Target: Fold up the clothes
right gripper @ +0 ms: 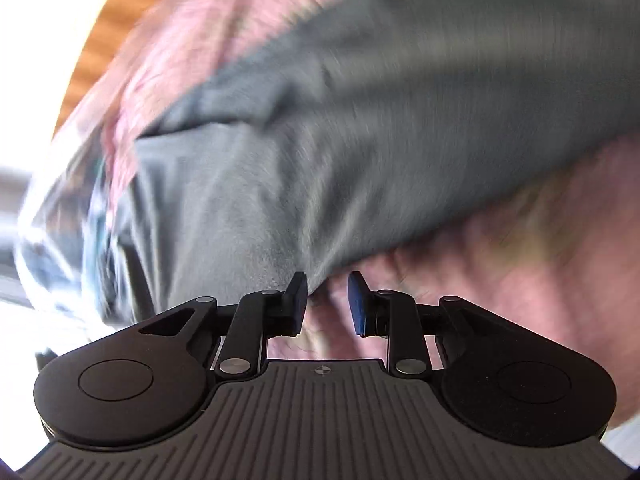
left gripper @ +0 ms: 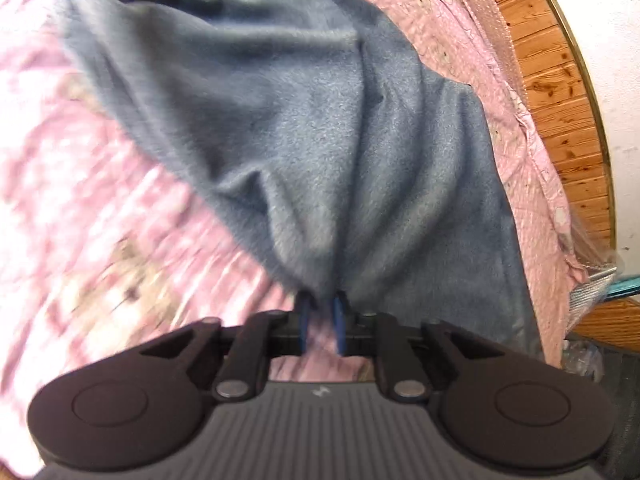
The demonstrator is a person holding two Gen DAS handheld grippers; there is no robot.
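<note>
Only my left view showed the wood-panelled wall; my left hand-held gripper pinched the grey fleece garment, while my right hand-held gripper stood spread beneath its hem.

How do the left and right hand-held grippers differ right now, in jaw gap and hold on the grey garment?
Gap: the left hand-held gripper has its jaws narrow; the right hand-held gripper stands wider apart.
Hold: the left's blue pads pinch a bunched edge of the grey fleece garment; the right's left pad only touches the cloth edge, with pink bedsheet showing through its gap.
Shared: black bodies, blue pads, both pointing down at the same garment.
</note>
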